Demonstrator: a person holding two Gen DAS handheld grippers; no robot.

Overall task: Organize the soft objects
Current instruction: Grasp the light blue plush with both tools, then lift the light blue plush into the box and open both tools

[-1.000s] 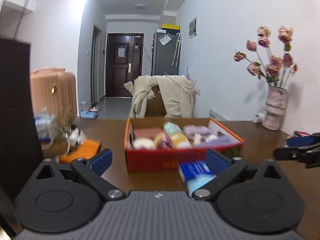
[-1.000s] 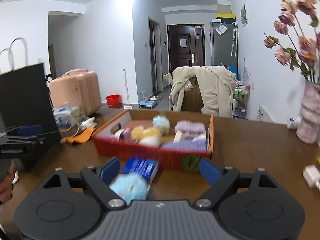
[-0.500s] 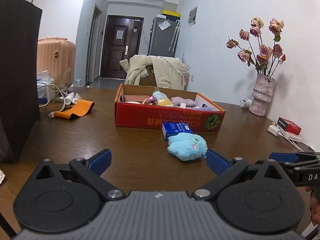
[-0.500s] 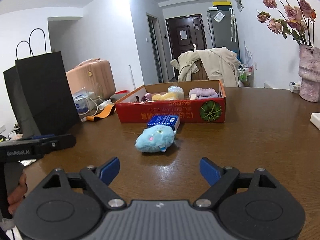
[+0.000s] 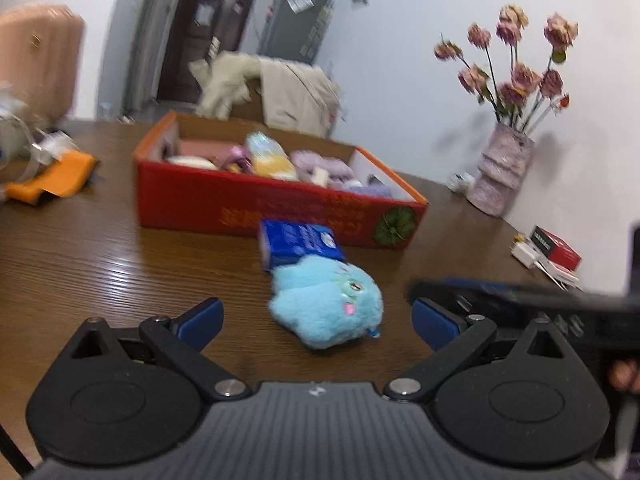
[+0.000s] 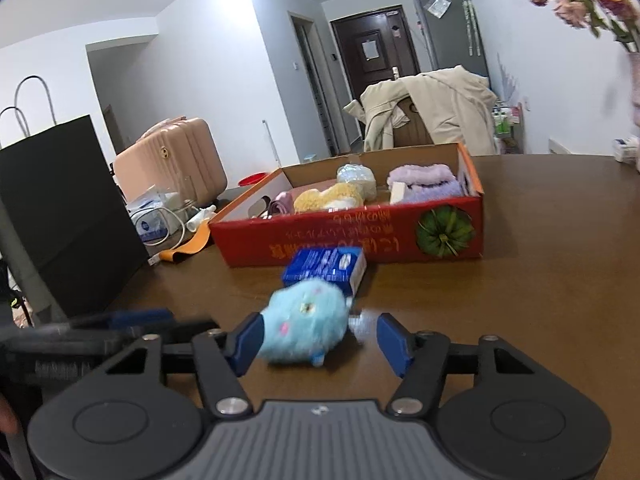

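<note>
Two hand-held grippers frame one blue plush toy (image 6: 302, 322) lying on the wooden surface (image 6: 540, 300), just in front of a blue packet (image 6: 326, 266) that sits against the near wall of the red box (image 6: 360, 238). The right hand-held gripper (image 6: 320, 340) is released, its fingers spread with the toy between them, the left fingertip apparently touching the fur and the right one apart from it. The left hand-held gripper (image 5: 316, 320) is also released, with the toy just beyond its fingers. The step in hand looks like the approach to grasp the toy. Next, the right one would need to close gently on the soft body, then lift it over the box wall among the soft items already inside.
</note>
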